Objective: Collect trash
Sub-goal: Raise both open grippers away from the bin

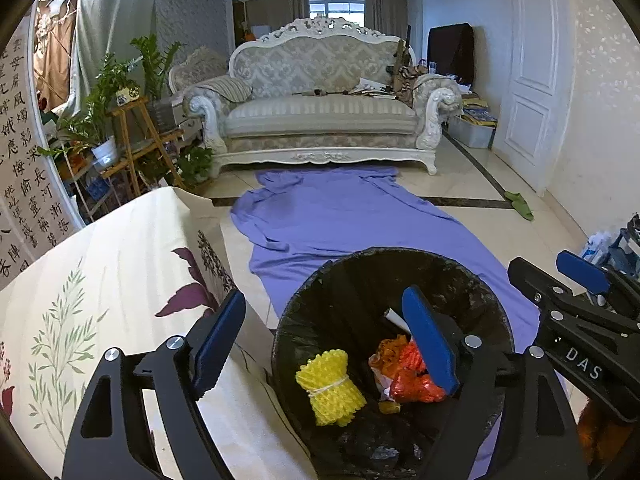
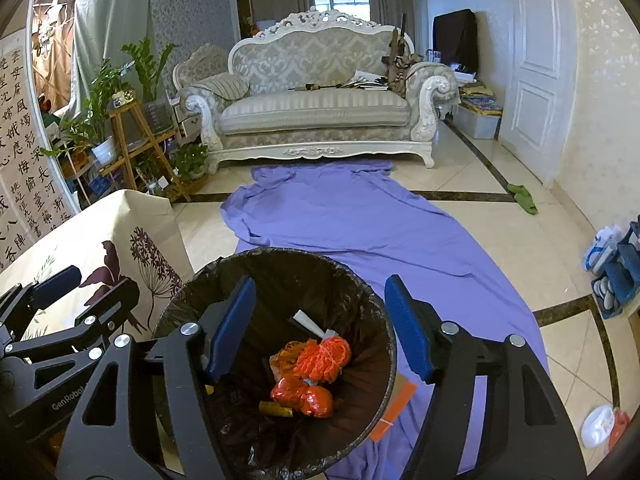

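Observation:
A black bin (image 1: 400,256) with a black liner stands on the floor below both grippers. Inside it lie a yellow foam net (image 1: 330,390), an orange net (image 2: 324,358) and a red wrapper (image 2: 304,398). My left gripper (image 1: 324,340) hangs open over the bin's left rim, with nothing between its blue pads. Above the bin (image 2: 280,254) my right gripper (image 2: 320,328) is open too, and its pads touch nothing. Each gripper also shows at the edge of the other's view. An orange slip of paper (image 2: 394,412) lies on the cloth right of the bin.
A purple cloth (image 2: 352,216) stretches across the tiled floor to a white sofa (image 2: 316,112). A table with a floral cover (image 1: 100,280) is close on the left. Plant stands (image 1: 132,140) stand at far left. Shoes (image 2: 612,268) and a white lid (image 2: 598,426) lie at right.

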Demonstrator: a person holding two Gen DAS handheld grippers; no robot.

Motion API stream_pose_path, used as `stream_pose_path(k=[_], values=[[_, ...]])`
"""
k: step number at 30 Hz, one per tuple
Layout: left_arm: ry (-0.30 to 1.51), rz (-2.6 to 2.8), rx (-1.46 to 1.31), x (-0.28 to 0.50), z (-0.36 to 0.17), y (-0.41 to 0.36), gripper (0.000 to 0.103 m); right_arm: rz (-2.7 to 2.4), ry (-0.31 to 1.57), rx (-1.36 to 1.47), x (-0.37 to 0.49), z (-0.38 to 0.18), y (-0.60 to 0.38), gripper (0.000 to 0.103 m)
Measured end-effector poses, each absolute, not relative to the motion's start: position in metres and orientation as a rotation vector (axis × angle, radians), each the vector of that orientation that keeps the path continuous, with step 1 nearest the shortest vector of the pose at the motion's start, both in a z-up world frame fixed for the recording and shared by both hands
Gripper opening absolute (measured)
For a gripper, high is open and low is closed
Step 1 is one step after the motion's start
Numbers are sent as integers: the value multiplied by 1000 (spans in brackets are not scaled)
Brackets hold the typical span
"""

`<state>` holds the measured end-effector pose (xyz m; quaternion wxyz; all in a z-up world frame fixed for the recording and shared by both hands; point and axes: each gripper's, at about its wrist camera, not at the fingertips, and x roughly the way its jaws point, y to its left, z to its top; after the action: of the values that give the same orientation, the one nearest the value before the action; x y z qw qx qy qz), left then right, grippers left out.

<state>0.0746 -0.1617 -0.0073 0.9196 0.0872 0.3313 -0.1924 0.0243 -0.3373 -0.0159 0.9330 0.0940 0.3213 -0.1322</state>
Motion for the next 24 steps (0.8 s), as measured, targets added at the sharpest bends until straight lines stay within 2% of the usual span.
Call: stream_pose_path(k=[17,24], values=[[608,-340,154,43,17,-128,83,-286,620,181,-5,1,-321,72],[593,-318,136,21,27,-106,84,-280,584,159,-27,13,-304,78]])
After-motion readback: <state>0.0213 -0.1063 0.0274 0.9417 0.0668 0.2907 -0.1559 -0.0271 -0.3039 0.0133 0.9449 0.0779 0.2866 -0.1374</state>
